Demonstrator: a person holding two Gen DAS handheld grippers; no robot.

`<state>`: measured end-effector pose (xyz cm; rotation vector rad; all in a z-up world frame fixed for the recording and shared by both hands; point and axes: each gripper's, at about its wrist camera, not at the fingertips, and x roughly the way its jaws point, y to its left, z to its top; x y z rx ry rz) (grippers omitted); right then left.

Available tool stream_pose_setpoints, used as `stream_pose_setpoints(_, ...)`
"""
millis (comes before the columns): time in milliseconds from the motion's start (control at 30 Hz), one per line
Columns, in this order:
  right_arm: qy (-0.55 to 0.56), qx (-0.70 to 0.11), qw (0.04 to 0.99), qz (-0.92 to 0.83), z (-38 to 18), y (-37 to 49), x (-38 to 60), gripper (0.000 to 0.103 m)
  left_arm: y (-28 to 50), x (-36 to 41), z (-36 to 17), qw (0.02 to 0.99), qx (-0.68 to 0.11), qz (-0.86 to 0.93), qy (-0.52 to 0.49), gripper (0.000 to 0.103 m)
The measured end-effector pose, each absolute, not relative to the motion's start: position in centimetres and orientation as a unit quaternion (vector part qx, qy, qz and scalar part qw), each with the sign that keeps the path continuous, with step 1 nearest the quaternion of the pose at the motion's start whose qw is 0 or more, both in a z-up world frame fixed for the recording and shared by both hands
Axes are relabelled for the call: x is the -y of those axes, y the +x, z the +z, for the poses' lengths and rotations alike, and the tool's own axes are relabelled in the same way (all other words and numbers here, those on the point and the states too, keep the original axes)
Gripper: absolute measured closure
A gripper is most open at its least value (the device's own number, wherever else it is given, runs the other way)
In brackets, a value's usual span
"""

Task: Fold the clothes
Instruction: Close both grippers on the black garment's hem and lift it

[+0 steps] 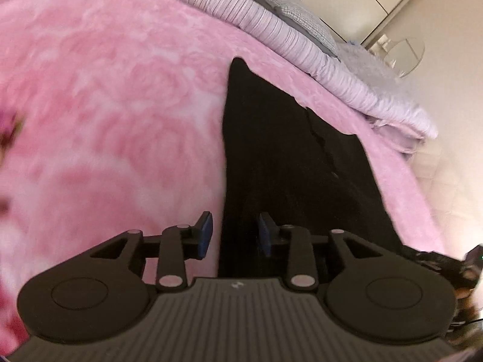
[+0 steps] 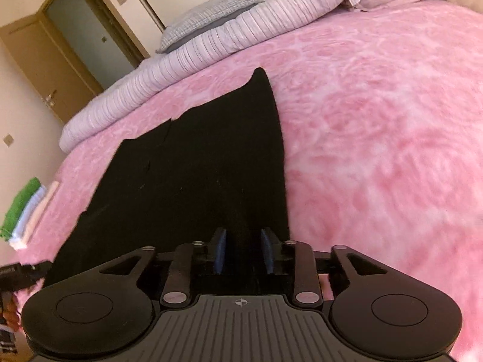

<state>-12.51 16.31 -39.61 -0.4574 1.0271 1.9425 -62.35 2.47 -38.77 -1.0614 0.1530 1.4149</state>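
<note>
While spread flat on pink blanket (image 1: 105, 90) | black garment (image 1: 286, 157), creased | both jaws spread apart

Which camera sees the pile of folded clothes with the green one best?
The right wrist view. The stack of folded clothes, green beside white and pale pink, lies at the far left edge of the pink blanket. The left wrist view shows none of it, only the black garment and blanket.
</note>
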Motion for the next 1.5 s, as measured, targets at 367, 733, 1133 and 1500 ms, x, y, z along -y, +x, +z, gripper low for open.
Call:
stream_pose_setpoints(367,-0.216,-0.308,0.478,0.794,-35.8,-12.9,-11.6,0.098,-60.5,0.6,-36.7,0.682,-0.125,0.600,-0.399,0.096)
stream_pose_setpoints(733,-0.198,-0.397,0.523,0.728,-37.2,-11.5,-9.0,0.057,-61.8,3.9,-37.9,0.623,-0.028,0.598,-0.504,0.074)
stream_pose_setpoints(1133,0.000,-0.624,0.453,0.637,-40.5,-9.1,-5.1,0.052,-61.5,5.9,-43.0,0.507,0.187,0.558,-0.630,0.074)
stream_pose_setpoints(1500,0.001,-0.586,0.497,0.640,-39.3,-8.5,-7.7,0.097,-61.4,3.7,-38.9,0.608,0.026,0.596,-0.524,0.099)
